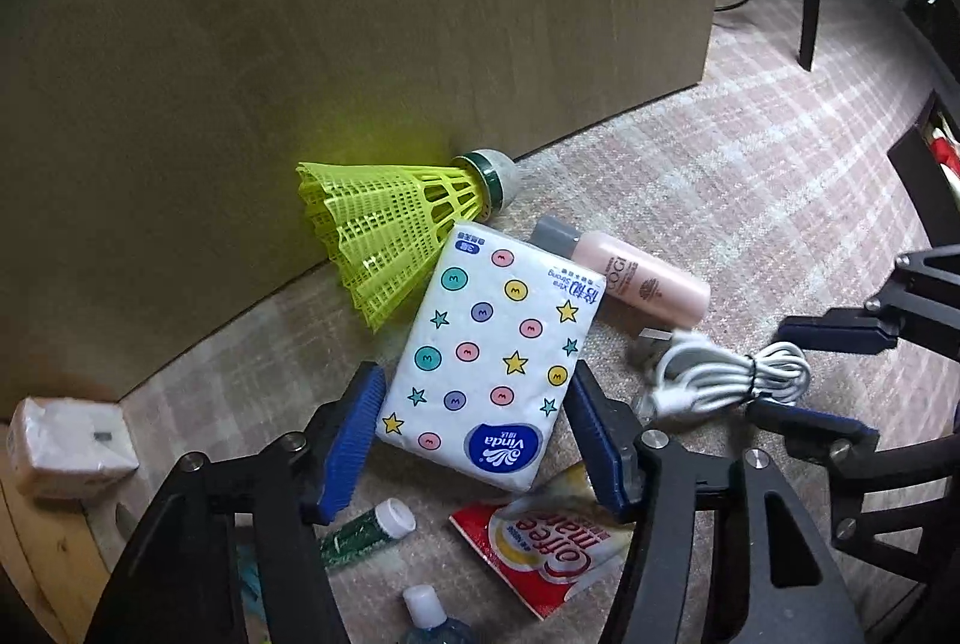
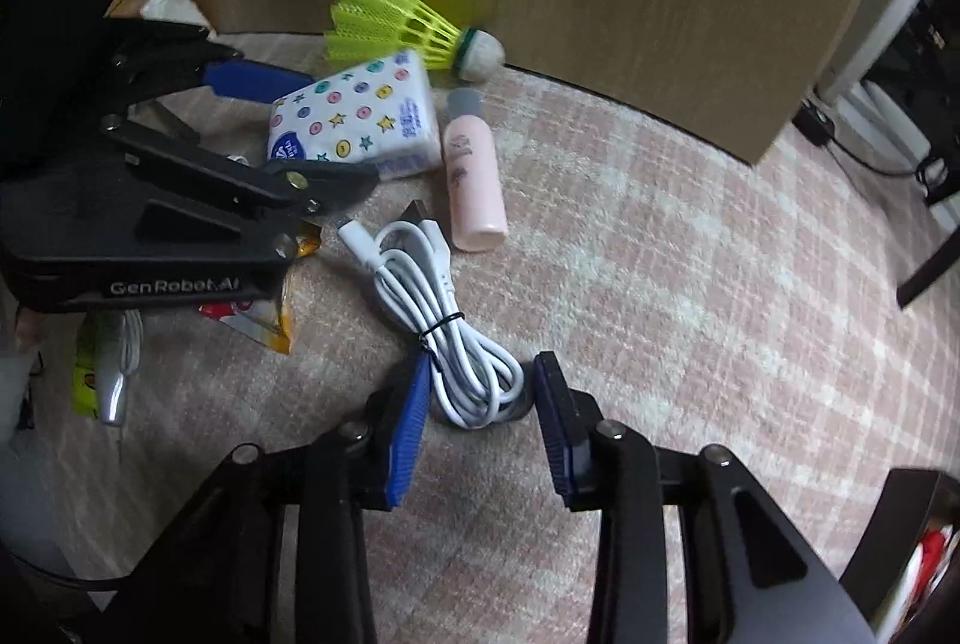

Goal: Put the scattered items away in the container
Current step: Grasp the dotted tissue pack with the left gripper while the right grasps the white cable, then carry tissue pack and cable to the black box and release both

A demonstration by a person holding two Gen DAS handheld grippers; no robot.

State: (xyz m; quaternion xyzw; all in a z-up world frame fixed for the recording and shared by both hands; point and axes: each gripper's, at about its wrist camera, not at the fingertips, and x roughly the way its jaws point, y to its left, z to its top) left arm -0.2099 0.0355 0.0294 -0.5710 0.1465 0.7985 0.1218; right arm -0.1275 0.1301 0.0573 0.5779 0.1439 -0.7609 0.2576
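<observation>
Straddling the tissue pack (image 1: 486, 374) at frame centre with left gripper (image 1: 474, 428) pads apart, barely off its sides; bracketing the white cable (image 2: 462, 344) low in frame, right gripper (image 2: 480, 422) unclamped.

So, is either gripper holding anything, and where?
Nothing lifted. The left gripper straddles the long sides of the white star-patterned tissue pack; whether it grips cannot be told. The right gripper brackets the loop end of the coiled white cable, ungripped.
</observation>
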